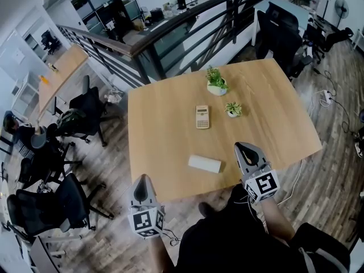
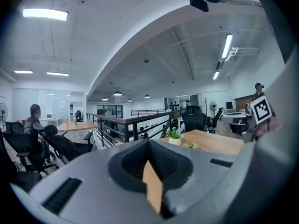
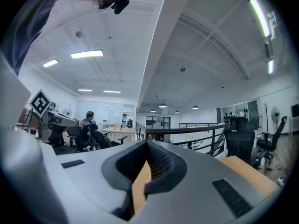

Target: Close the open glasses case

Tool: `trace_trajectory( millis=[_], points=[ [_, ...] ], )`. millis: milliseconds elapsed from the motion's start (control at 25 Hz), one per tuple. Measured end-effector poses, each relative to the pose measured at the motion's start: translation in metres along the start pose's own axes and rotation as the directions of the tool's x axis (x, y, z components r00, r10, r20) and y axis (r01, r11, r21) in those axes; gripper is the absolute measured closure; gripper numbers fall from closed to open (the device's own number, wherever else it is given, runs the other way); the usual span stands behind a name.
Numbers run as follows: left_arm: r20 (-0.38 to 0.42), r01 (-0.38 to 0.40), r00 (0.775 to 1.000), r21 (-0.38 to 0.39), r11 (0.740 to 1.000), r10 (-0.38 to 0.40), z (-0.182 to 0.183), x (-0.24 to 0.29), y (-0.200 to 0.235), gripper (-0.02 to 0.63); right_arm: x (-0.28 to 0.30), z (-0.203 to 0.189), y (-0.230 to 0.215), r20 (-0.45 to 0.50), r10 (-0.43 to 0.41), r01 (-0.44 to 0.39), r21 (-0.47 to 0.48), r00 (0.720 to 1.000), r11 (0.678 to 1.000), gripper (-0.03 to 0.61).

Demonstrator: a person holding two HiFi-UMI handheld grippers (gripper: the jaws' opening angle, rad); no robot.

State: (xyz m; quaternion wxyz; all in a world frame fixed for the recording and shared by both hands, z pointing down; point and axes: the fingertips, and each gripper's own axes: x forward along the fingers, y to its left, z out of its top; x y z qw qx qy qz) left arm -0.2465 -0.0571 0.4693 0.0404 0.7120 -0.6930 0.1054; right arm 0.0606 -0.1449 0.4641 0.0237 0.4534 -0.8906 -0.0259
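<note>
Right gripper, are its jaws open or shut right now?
Shut, and empty: the right gripper shows its jaws meeting at the tips with nothing between them, only the wooden table beyond.

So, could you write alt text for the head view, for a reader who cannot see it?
Seen from above, a person holds the left tongs and right tongs at the near edge of a wooden table bearing a white case, a calculator and two small potted plants.
</note>
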Motion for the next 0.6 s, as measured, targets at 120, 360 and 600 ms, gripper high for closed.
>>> trace_trajectory(
  millis=[120, 360, 600],
  points=[
    [-0.002, 0.002, 1.0, -0.004, 1.0, -0.002, -0.0003, 0.0015, -0.0016, 0.614, 0.0006, -0.0013, -0.0012, -0.005, 0.001, -0.001, -0.003, 1.0, 1.0, 0.565],
    [-0.006, 0.01, 1.0, -0.009, 1.0, -0.01, -0.0021, 0.0046, -0.0053, 0.614, 0.0026, -0.0017, -0.0046, -0.014, 0.001, -0.001, -0.012, 1.0, 1.0, 0.565],
    [-0.003, 0.008, 1.0, -0.011, 1.0, -0.008, -0.0013, 0.0071, -0.0081, 0.614, 0.0033, -0.0042, -0.0074, -0.029, 0.0, 0.0, -0.01, 1.0, 1.0, 0.565]
  ],
)
